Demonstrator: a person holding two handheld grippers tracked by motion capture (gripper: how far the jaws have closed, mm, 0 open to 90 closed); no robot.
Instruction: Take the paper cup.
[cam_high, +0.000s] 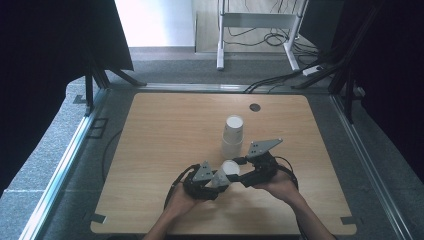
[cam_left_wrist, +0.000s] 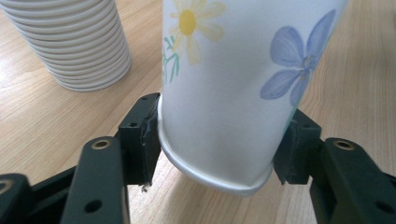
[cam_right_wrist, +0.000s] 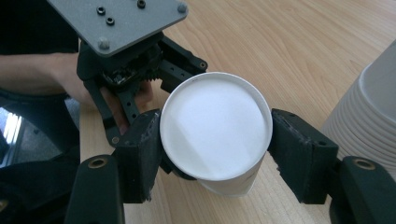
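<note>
Paper cup (cam_left_wrist: 224, 93) upside down, gripped by both grippers' jaws.

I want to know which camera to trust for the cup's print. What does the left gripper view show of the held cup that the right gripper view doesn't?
The left gripper view alone shows the paper cup's printed side wall, with a yellow daisy and a blue flower, and its rolled rim clamped between the left gripper's pads. The right gripper view alone shows the cup's plain white flat base end-on, the right gripper around that end, and a hand behind it. Both views share the same cup, the stack of cups beside it, and the wooden table.
</note>
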